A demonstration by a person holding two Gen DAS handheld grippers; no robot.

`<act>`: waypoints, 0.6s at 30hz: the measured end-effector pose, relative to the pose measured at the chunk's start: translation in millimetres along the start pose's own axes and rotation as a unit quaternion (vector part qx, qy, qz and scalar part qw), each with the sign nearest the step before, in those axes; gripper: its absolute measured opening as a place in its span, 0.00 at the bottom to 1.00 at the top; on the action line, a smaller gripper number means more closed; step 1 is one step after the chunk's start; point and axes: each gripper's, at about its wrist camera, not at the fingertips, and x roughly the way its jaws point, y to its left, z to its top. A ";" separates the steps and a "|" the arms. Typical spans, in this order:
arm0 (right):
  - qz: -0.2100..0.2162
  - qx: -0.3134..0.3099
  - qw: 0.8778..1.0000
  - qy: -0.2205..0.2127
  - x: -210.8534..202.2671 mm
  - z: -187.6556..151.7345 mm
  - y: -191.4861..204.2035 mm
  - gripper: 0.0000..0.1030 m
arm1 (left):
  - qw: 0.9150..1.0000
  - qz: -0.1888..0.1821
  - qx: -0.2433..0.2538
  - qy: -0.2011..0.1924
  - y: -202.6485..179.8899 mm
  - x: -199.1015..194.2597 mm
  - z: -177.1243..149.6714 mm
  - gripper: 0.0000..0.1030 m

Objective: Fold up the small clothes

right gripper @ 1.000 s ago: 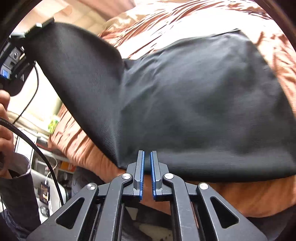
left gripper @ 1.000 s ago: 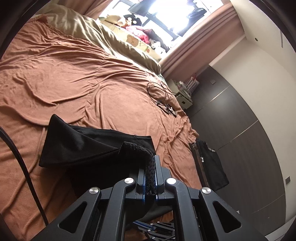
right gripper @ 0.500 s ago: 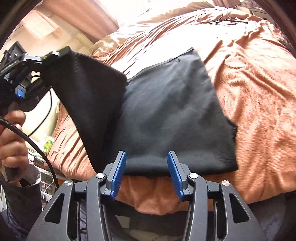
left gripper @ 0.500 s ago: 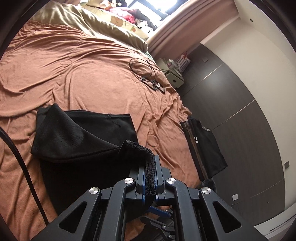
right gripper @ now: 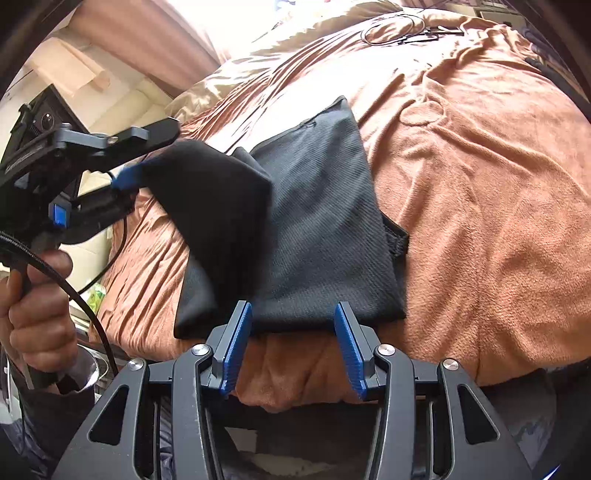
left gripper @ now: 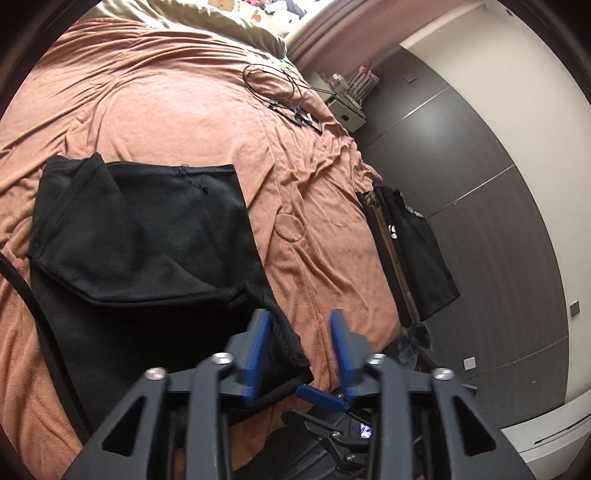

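A black garment point(left gripper: 140, 236) lies on the orange bed sheet point(left gripper: 177, 122), with one flap folded over its body. My left gripper point(left gripper: 299, 332) stands open at the garment's near right corner, and a fold of the cloth leans against its left blue pad point(left gripper: 258, 343). In the right wrist view the garment point(right gripper: 325, 221) lies just beyond my open right gripper point(right gripper: 293, 332), which holds nothing. There the left gripper point(right gripper: 129, 173) hovers at upper left, held by a hand point(right gripper: 37, 295), and the lifted flap point(right gripper: 218, 206) drapes from its finger.
A coiled black cable point(left gripper: 273, 85) lies far up the bed. A black bag point(left gripper: 413, 251) hangs at the bed's right edge, with a dark wardrobe wall point(left gripper: 480, 184) behind it. A beige blanket point(left gripper: 207, 22) lies at the head end. A black cord point(left gripper: 37, 314) crosses the left side.
My left gripper has opened and let go of the garment's corner, and the flap has come down over the garment. My right gripper opened and drew back from the cloth's edge.
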 end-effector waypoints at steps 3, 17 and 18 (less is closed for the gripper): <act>-0.004 -0.001 1.000 0.003 0.7 0.0 -2.1 0.43 | 1.000 0.010 0.001 -0.011 5.8 -7.8 -5.7 0.61; -0.036 -0.004 0.999 0.010 3.0 6.5 -3.8 0.43 | 0.994 0.085 -0.059 -0.027 89.3 -48.5 -46.7 0.61; -0.037 -0.006 0.999 0.010 3.3 6.9 -3.6 0.43 | 0.994 0.090 -0.063 -0.027 96.1 -50.7 -51.6 0.61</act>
